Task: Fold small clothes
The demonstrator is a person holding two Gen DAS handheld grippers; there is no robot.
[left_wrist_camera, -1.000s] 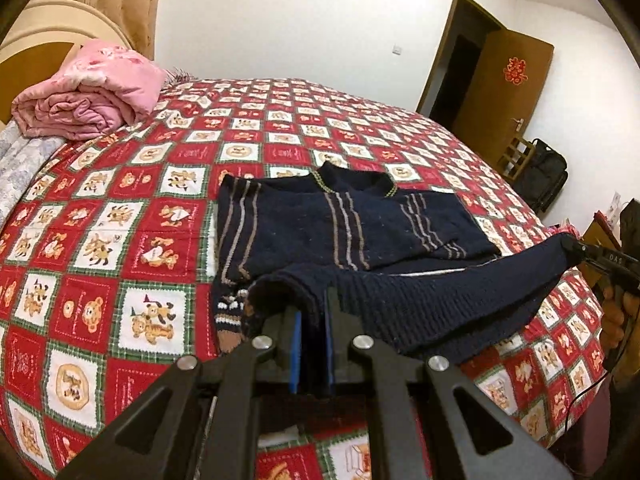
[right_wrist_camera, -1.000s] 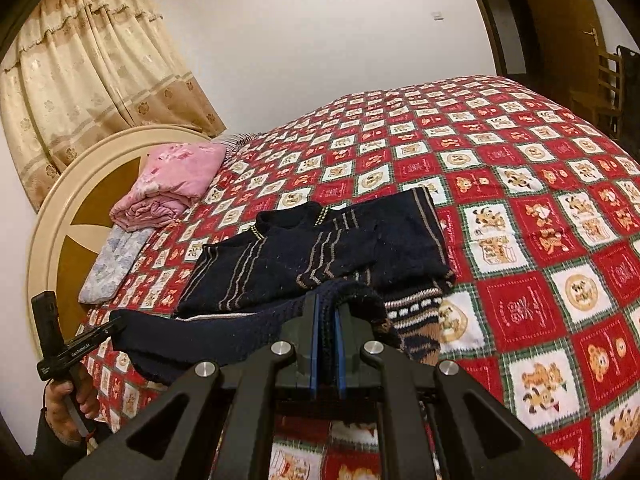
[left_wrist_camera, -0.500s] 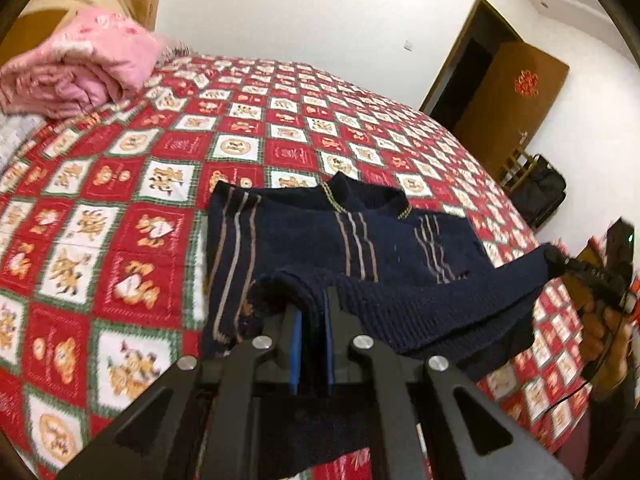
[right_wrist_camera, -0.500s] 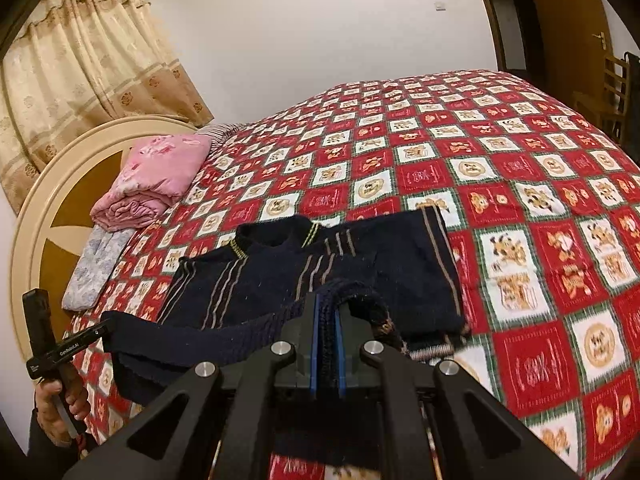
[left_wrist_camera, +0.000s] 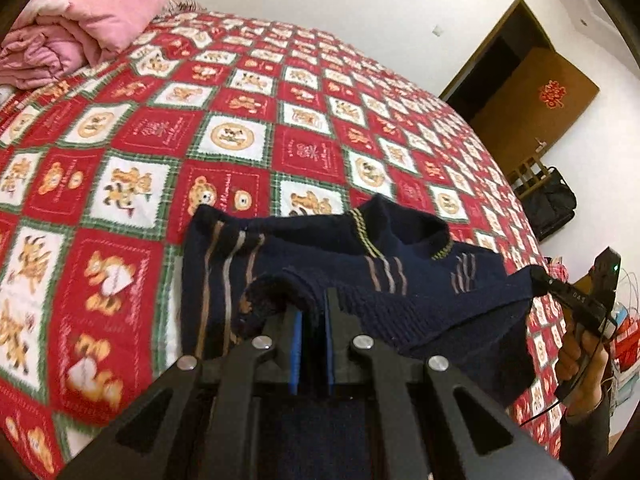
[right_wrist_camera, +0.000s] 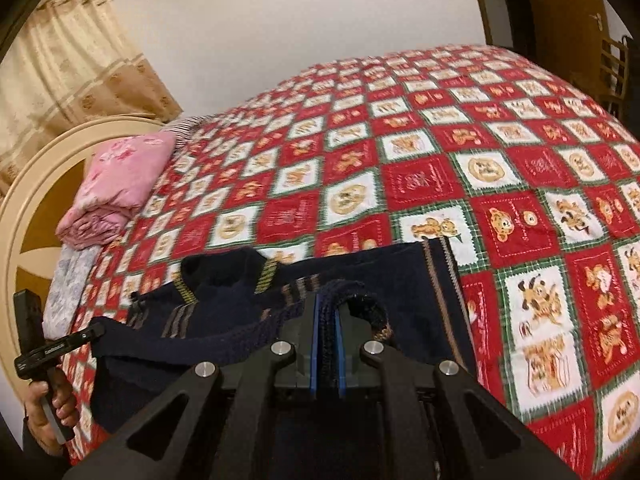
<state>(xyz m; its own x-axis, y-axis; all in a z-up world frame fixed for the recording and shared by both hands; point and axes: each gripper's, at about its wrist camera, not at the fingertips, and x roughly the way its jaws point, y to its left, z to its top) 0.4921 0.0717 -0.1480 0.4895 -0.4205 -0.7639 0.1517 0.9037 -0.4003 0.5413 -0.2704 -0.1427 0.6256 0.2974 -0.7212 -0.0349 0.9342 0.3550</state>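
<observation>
A navy knitted sweater (left_wrist_camera: 320, 256) with tan stripes lies on the red checked bedspread (left_wrist_camera: 240, 140), collar (left_wrist_camera: 400, 224) away from me. My left gripper (left_wrist_camera: 314, 304) is shut on one end of its ribbed hem, which is raised over the body. My right gripper (right_wrist_camera: 326, 300) is shut on the other end of the hem, and the sweater (right_wrist_camera: 380, 276) spreads beneath it. The hem stretches between the two. Each view shows the other gripper at its edge: the right gripper (left_wrist_camera: 538, 276) and the left gripper (right_wrist_camera: 96, 330), each held by a hand (right_wrist_camera: 48, 400).
A folded pink quilt (right_wrist_camera: 120, 184) lies by the cream headboard (right_wrist_camera: 32, 200), with a curtain behind it. A brown door (left_wrist_camera: 532, 120) and a black bag (left_wrist_camera: 552, 204) stand beyond the bed's far side. Bedspread extends well past the collar.
Both grippers have carried the raised hem forward over the sweater towards the collar and slightly down. The folded-over part now covers more of the body.
</observation>
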